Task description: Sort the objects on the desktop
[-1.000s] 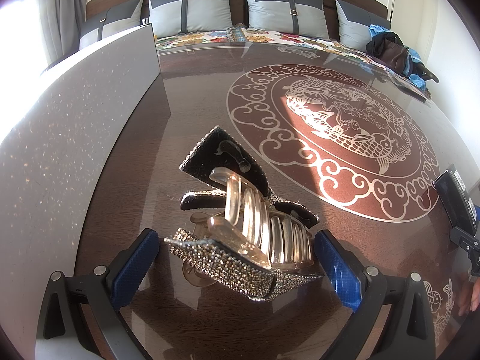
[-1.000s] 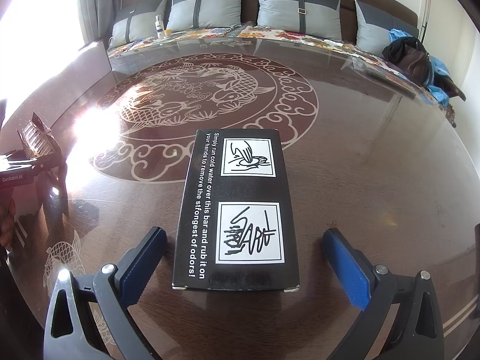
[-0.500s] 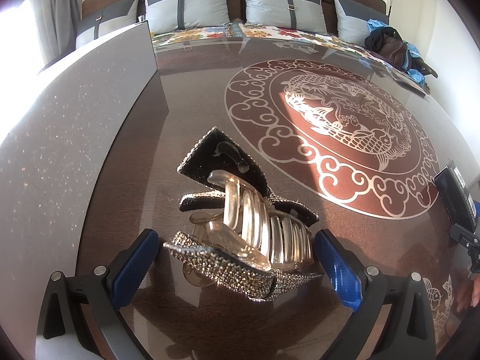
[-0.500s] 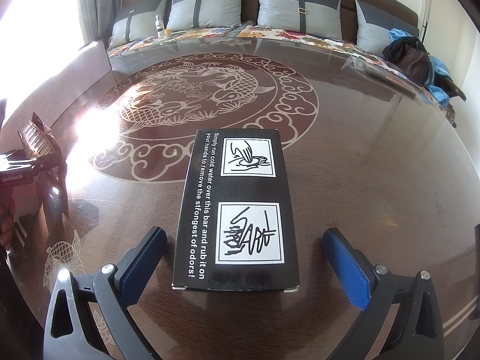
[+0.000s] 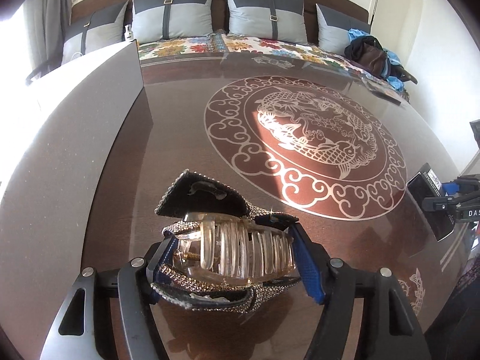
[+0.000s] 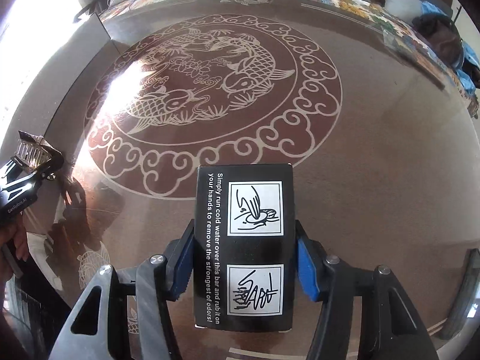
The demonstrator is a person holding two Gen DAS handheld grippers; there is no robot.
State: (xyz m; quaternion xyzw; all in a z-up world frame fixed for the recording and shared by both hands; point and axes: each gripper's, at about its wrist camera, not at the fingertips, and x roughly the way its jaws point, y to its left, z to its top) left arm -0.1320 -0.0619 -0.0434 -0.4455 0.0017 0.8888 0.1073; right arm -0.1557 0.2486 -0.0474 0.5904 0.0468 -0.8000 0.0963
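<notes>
Since the frames of half a second earlier, both pairs of jaws have been closed and both objects have been lifted off the tabletop. The left gripper [image 5: 231, 258] is clamped on the rhinestone hair claw [image 5: 228, 252], which is held low in the centre of the left wrist view with its clear teeth between the blue pads. The right gripper [image 6: 243, 264] is clenched on the black box [image 6: 243, 246], gripped by its long sides at the lower centre of the right wrist view, its printed face with white lettering and two line drawings turned toward the camera.

Below them a dark brown glossy table [image 5: 180, 138] is seen, inlaid with a pale round medallion [image 5: 306, 153] of fish ringed by cloud scrolls; in the left view it fills the centre right, and strong sunlight is thrown across part of it. A grey speckled panel [image 5: 60, 150] is spread over the left of that view. Along the top of the frame a bench with a floral cover [image 5: 240, 43] is lined with grey cushions [image 5: 174, 15], and dark and blue bags [image 5: 372, 54] are piled at the upper right. In the right wrist view the left gripper with the claw is seen at the left edge, and glare is thrown on the table at the upper left.
</notes>
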